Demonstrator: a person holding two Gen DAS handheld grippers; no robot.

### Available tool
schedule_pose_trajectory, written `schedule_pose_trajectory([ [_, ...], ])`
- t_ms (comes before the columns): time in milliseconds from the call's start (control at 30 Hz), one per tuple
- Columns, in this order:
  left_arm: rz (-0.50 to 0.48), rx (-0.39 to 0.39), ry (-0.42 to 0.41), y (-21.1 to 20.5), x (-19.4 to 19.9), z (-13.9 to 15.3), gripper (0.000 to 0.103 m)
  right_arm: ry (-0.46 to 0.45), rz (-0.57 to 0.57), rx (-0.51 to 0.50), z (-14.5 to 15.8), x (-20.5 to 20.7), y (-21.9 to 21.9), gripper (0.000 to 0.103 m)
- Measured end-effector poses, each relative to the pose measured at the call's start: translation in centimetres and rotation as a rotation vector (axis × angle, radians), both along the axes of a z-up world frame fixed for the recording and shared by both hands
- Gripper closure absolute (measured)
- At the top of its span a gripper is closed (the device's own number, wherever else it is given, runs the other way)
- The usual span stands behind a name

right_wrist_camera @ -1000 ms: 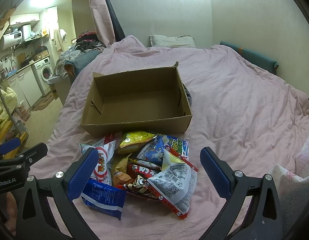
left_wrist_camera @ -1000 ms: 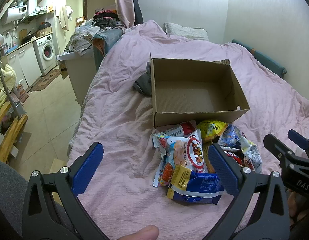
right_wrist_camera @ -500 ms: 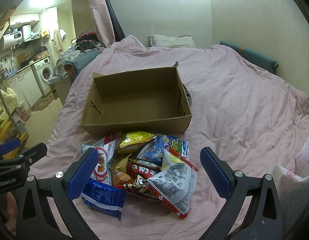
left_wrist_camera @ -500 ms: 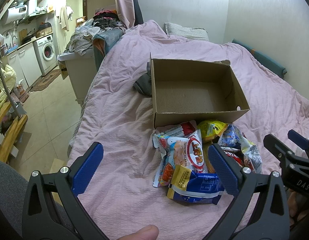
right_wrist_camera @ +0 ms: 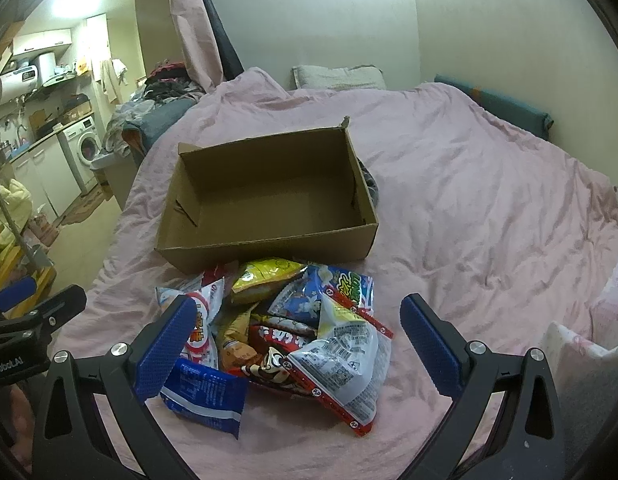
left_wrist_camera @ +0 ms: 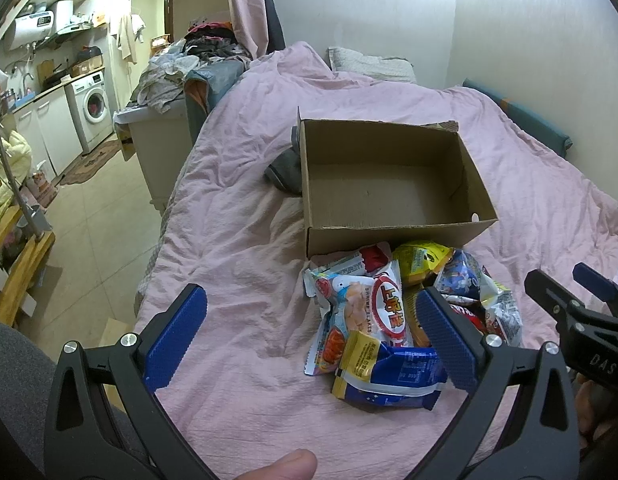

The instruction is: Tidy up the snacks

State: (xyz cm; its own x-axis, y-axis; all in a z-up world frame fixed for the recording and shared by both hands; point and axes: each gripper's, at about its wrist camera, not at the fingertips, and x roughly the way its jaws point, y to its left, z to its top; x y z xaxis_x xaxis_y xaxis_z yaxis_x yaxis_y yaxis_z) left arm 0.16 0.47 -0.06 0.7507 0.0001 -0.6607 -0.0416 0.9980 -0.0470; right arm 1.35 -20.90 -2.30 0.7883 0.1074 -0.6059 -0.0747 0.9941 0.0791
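The snack bags (right_wrist_camera: 285,324) are lying in a heap on the pink bed (right_wrist_camera: 489,208) just in front of the empty box (right_wrist_camera: 269,196) (handy for dropping them in), while the left claw (left_wrist_camera: 309,336) and right claw (right_wrist_camera: 297,332) are hanging above with fingers wide apart, holding nothing.

Bedroom opening onto a kitchen

Pink bed (left_wrist_camera: 237,208) against plain walls (left_wrist_camera: 369,12); washer (left_wrist_camera: 94,104) and tiled floor (left_wrist_camera: 89,248) far left.

Pink-covered bed (right_wrist_camera: 469,184), open cardboard box (right_wrist_camera: 269,240), snack packet pile (right_wrist_camera: 285,320) just beside
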Motion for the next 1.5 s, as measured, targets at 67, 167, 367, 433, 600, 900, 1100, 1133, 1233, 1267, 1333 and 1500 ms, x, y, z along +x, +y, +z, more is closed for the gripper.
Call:
schedule_pose_trajectory([
  [67, 0.001, 0.003, -0.002, -0.3, -0.2, 0.2, 0.000, -0.002, 0.000, -0.004, 0.0, -0.1, -0.1, 0.000],
  [167, 0.004, 0.005, -0.006, -0.3, -0.2, 0.2, 0.000, 0.000, 0.008, -0.007, 0.0, 0.0, 0.0, 0.000],
  [367, 0.007, 0.005, -0.006, -0.4, -0.3, 0.1, 0.000, -0.007, 0.010, -0.007, 0.1, -0.2, 0.0, 0.000],
  [433, 0.006, 0.006, -0.006, -0.4, -0.3, 0.1, 0.000, -0.008, 0.010, -0.007, 0.1, -0.2, 0.0, 0.000],
  [600, 0.006, 0.005, -0.007, -0.3, -0.3, 0.1, 0.000, -0.008, 0.010, -0.007, 0.1, -0.2, 0.0, 0.000],
  [900, 0.005, 0.004, -0.006, -0.3, -0.3, 0.1, 0.000, -0.008, 0.011, -0.007, 0.1, -0.2, 0.1, 0.000],
  [1100, 0.001, -0.002, -0.003, -0.2, -0.4, 0.2, 0.000, -0.002, 0.008, -0.002, 0.1, -0.1, -0.1, 0.000],
  [1133, -0.001, -0.007, -0.001, -0.2, -0.4, 0.2, 0.000, 0.006, 0.007, 0.002, 0.1, 0.0, 0.0, 0.000],
  [1233, -0.004, -0.002, 0.002, -0.3, -0.4, 0.3, 0.000, 0.056, 0.003, 0.055, 0.5, 0.4, -0.4, 0.000],
  [1267, -0.003, 0.002, 0.006, -0.3, -0.4, 0.4, 0.000, 0.066, -0.004, 0.063, 0.7, 0.5, -0.4, 0.000],
  [1333, -0.011, -0.016, 0.025, -0.2, -0.1, 0.5, 0.000, 0.067, -0.018, 0.051, 1.2, 0.4, -0.5, 0.000],
  [1500, -0.043, -0.002, 0.098, -0.2, 0.9, 0.9, 0.000, 0.090, -0.051, 0.106, 3.6, 0.6, -2.8, 0.000],
])
